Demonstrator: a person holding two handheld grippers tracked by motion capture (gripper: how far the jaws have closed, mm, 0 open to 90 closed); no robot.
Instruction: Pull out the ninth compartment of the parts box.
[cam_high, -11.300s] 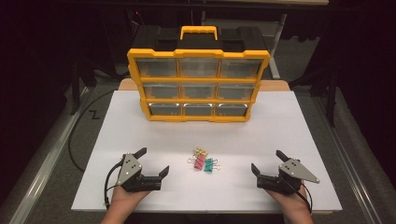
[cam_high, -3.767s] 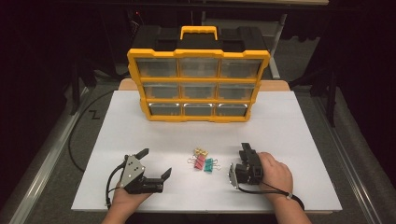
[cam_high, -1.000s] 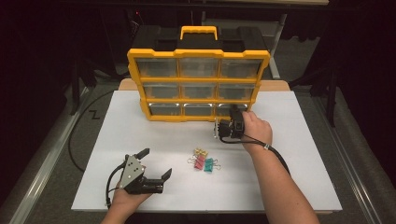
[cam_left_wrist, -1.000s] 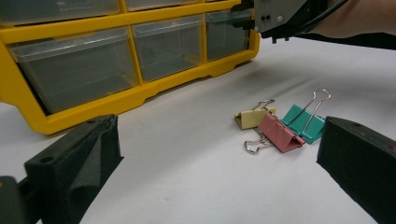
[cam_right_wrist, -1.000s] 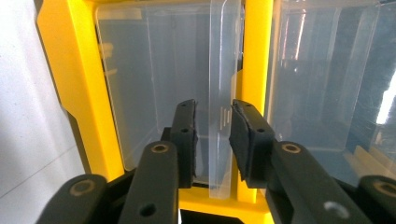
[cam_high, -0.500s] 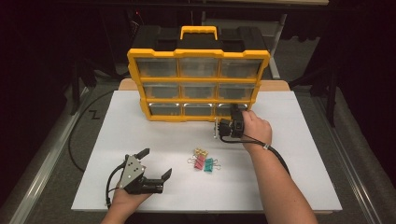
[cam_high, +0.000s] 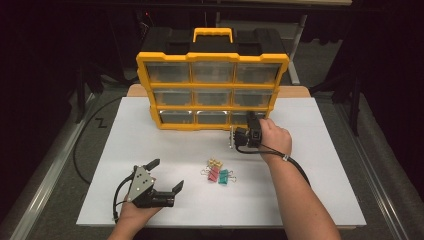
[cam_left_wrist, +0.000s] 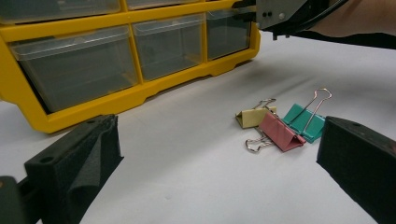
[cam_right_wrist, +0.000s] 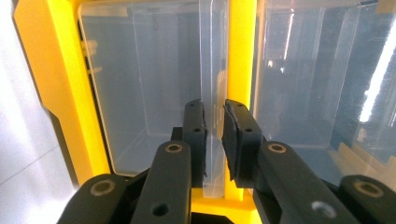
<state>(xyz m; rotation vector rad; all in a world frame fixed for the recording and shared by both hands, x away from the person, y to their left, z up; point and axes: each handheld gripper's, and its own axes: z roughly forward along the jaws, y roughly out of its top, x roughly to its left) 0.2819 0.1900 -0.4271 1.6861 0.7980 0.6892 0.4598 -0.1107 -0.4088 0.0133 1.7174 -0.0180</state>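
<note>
Right gripper (cam_right_wrist: 213, 135) has reached the drawer's lip (cam_right_wrist: 212, 70), between its fingers (cam_right_wrist: 194, 126).

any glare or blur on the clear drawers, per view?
High view: even light on the white table, dark surroundings, drawers of the organizer soft but readable. Left gripper view: binder clips sharp, left tongs blurred close up. Right gripper view: bright glare streak at right on the clear drawer, whose lip sits between the right tongs.
</note>
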